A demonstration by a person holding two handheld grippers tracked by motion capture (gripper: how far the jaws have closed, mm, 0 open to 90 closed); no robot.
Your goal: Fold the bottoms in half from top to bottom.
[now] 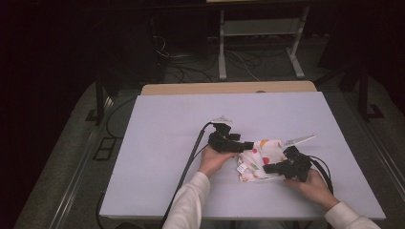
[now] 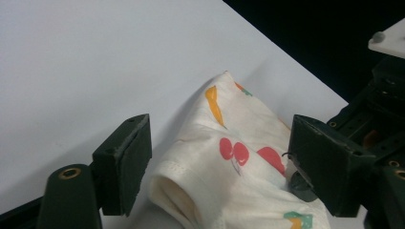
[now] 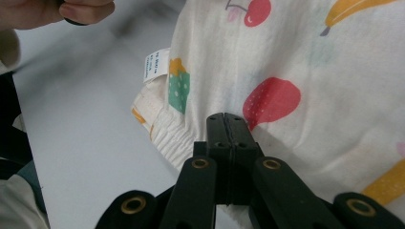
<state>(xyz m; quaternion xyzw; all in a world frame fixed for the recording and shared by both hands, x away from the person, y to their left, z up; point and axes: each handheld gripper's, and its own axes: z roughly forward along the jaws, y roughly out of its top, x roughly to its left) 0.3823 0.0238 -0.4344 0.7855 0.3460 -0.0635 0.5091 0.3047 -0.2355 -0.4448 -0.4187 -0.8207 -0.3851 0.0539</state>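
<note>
The right gripper (image 3: 224, 119) is clenched: its two black jaws meet flush over the cream fabric of a small folded garment (image 3: 296, 71) printed with red cherries, yellow bananas and a green dotted cupcake. Whether a pinch of fabric sits between the pads cannot be made out, since the jaws cover that spot. At ten o'clock from the jaw tips, a white care label (image 3: 152, 64) pokes out beside the ribbed hem. The garment runs off the picture at twelve and three o'clock.

The left gripper (image 2: 219, 157) is released: its jaws stand wide apart on either side of a rolled edge of the garment (image 2: 229, 143), and neither pad presses on it. The right-hand jaw hides part of the cloth, and beyond it dark parts of the other gripper crowd in at three o'clock.

From the high view, the garment (image 1: 258, 157) lies on the white table (image 1: 157, 143) at about five o'clock from its centre, with the left gripper (image 1: 248, 145) at its nine o'clock and the right gripper (image 1: 267, 168) at its four o'clock. The print is too small to read there. Both forearms are cut off by the bottom edge.
</note>
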